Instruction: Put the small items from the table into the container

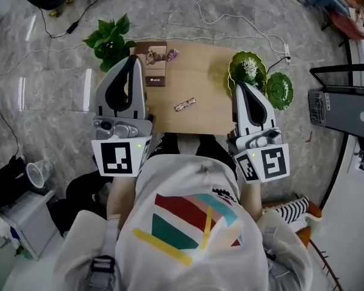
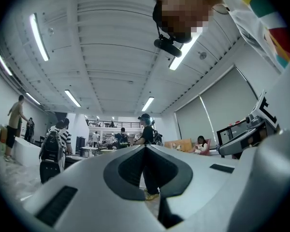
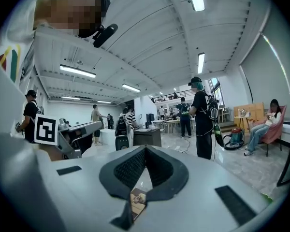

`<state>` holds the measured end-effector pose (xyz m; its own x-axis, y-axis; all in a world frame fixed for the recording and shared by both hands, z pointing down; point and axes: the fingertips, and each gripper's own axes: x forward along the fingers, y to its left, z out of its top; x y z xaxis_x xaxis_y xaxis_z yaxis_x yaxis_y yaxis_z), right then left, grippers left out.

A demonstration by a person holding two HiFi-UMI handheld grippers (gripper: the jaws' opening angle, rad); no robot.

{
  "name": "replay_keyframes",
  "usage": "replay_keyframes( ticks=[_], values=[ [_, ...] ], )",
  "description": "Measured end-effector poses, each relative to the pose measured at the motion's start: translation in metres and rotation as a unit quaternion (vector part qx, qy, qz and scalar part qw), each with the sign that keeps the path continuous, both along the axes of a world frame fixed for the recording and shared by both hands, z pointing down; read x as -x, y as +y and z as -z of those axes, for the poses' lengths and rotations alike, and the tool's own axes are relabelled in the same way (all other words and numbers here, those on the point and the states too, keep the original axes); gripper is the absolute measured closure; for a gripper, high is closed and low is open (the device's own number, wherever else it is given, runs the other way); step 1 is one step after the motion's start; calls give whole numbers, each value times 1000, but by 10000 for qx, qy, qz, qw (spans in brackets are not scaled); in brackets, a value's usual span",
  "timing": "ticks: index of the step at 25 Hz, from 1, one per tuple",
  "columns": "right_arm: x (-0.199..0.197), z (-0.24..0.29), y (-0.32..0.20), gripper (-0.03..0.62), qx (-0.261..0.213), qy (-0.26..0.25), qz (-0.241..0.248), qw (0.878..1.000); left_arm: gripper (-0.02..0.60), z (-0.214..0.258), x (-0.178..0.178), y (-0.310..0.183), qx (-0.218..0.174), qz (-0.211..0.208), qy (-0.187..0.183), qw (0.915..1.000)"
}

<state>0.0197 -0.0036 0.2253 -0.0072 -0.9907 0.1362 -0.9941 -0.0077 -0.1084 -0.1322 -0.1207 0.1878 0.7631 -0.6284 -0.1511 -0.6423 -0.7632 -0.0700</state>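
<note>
In the head view a low wooden table (image 1: 200,117) carries a brown snack bar (image 1: 184,105) near its middle and a small wrapped sweet (image 1: 172,54) at the far edge. Beside the sweet lies a brown picture booklet (image 1: 153,62). Two green leaf-shaped dishes (image 1: 247,68) (image 1: 280,90) sit at the table's right end. My left gripper (image 1: 135,58) hovers over the table's left edge, shut and empty. The right gripper (image 1: 238,85) hangs by the nearer dish, shut too, holding nothing. In both gripper views the jaws (image 2: 145,147) (image 3: 145,149) meet tip to tip.
A potted plant (image 1: 112,38) stands at the table's far left corner. Cables (image 1: 230,17) run over the marble floor behind. A plastic cup (image 1: 39,171) lies at the left, and a black rack (image 1: 346,102) stands to the right. Several people stand in the hall beyond.
</note>
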Motion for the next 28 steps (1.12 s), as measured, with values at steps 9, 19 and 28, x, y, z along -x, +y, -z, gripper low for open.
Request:
replay_keyframes(
  ticks=[9, 19, 28],
  values=[
    [-17, -6, -30, 579, -196, 52, 743, 9970, 574, -10, -20, 0, 56, 287, -166, 9994],
    [37, -83, -81, 230, 111, 1272, 2729, 9535, 574, -73, -41, -11, 413, 402, -464, 9973],
    [94, -325, -33, 232, 1880, 2357, 4598, 8353, 574, -173, -20, 2, 1041, 680, -983, 9874]
  ],
)
